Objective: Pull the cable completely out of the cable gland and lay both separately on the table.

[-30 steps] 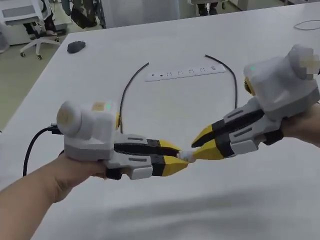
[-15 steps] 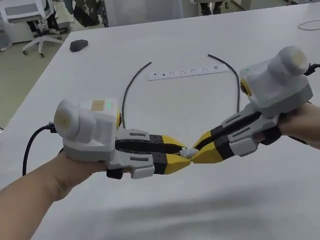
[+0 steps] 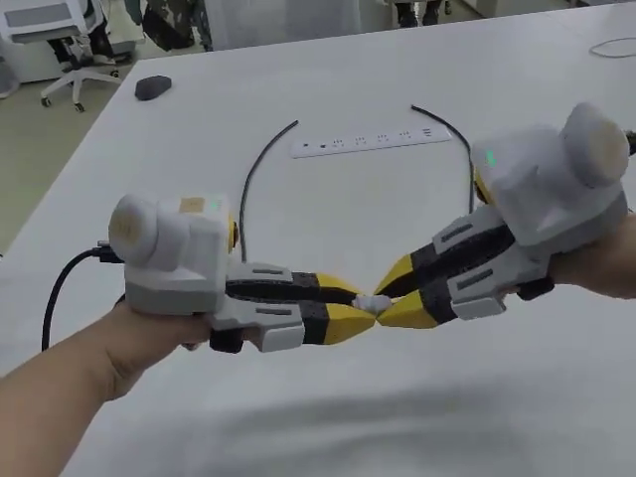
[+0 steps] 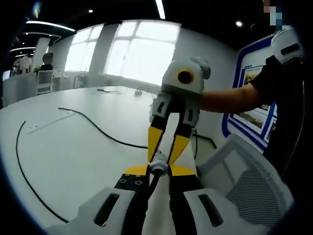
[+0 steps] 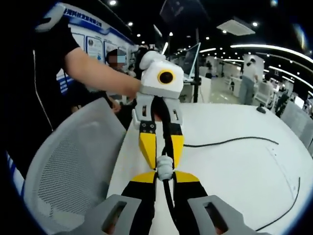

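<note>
head view has the two grippers meeting tip to tip above the near stretch of the worktop (image 3: 328,417), with the small white cable gland (image 3: 373,302) caught between them. the left gripper (image 3: 358,304) comes at the gland from the left, the right gripper (image 3: 390,302) from the right. each has its jaws pressed together on an end of the gland, though i cannot tell whether either bites the cable (image 3: 243,189) instead. in the right gripper view the cable runs back from the gland between that gripper's jaws. beyond the gland it arcs away on both sides across the worktop, its ends lying near a power strip (image 3: 368,142) farther off.

the gland seems to sit mid-cable, so a lot of length must slide through. if both grips are on the gland, pulling apart would shift nothing. a hard tug could pop the little part free, or the dragging cable could snag the power strip.
</note>
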